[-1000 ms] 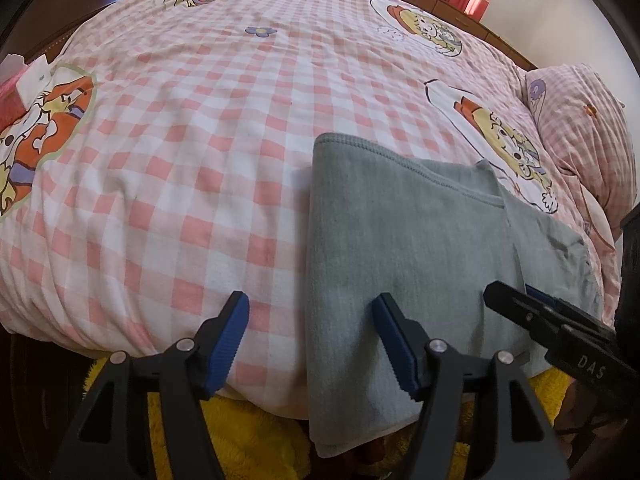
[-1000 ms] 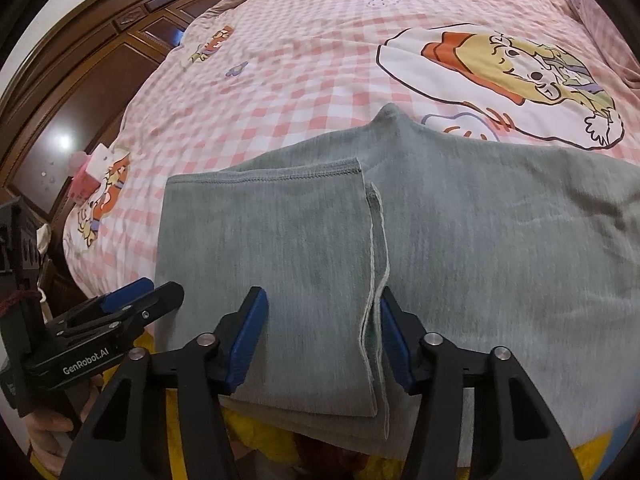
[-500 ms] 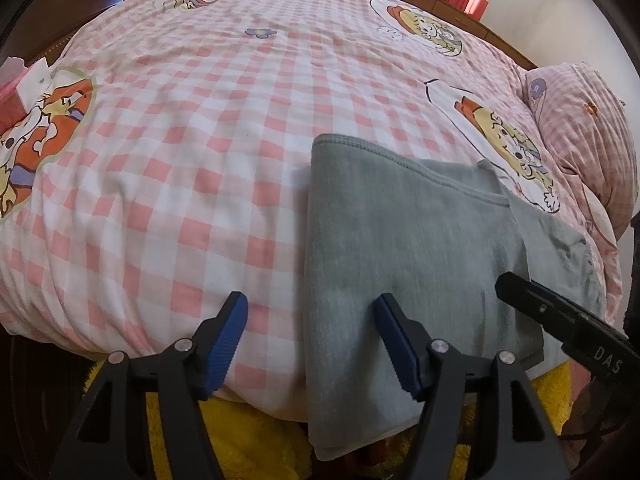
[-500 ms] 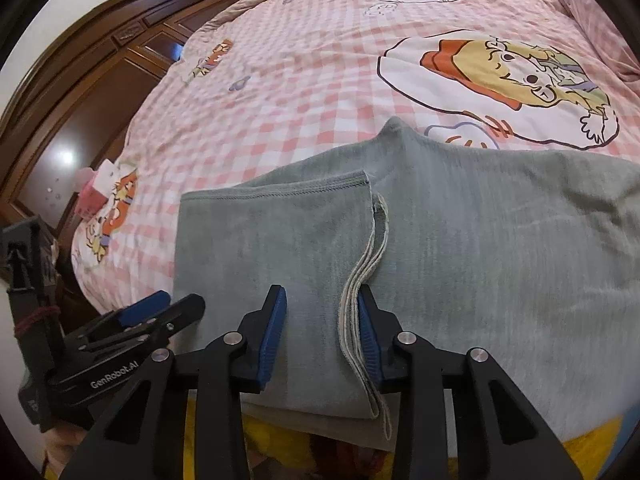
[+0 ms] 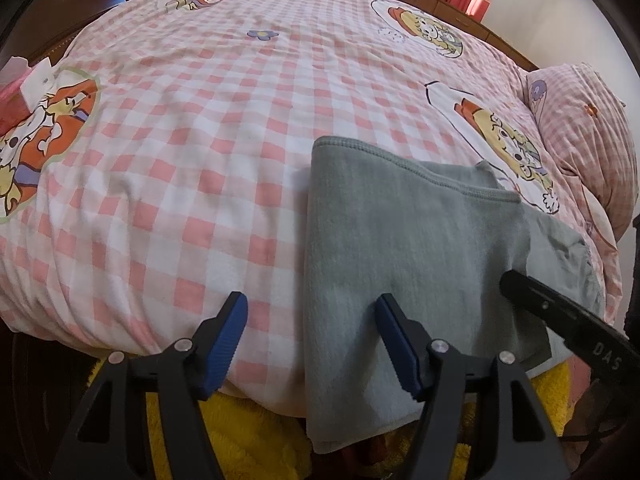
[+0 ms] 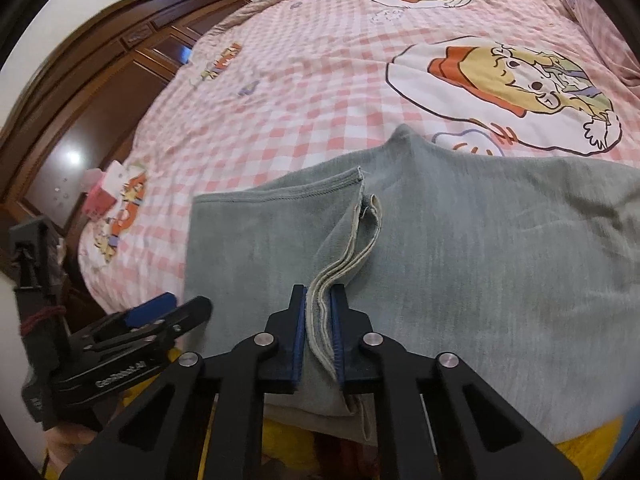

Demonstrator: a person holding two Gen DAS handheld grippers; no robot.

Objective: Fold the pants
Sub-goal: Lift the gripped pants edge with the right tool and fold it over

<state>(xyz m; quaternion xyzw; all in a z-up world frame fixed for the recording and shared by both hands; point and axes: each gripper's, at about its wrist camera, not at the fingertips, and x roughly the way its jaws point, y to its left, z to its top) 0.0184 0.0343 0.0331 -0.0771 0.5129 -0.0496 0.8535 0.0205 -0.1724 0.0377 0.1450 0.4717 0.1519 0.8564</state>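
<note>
Pads of the right gripper (image 6: 319, 332) sit pressed together on a bunched ridge of layered edges of the pants (image 6: 460, 264); we record this claw as clenched on the fabric, with the pale seam edges standing up between its blue pads and running away from the tips. Left of this claw, and slightly nearer the bed edge, we see the left gripper (image 6: 168, 308) from the side, hovering at the left margin of the cloth.

From the left wrist view, the left gripper (image 5: 310, 340) is released: its fingers are spread wide, with nothing between them. Its right pad (image 5: 396, 344) lies over the grey pants (image 5: 400, 240), its left pad over the bedspread (image 5: 180, 120); we cannot tell whether either touches. Right of it, a black finger of the right gripper (image 5: 560, 320) enters over the cloth.

Beyond both claws the pants lie folded on the pink checked bedspread, their near end draping over the bed edge onto a yellow blanket (image 5: 248, 440). Their hemmed far edge runs straight ahead of the left claw. Farther right rests a pillow (image 5: 588, 132). Far left of the right claw stands a dark wooden wardrobe (image 6: 100, 92).
</note>
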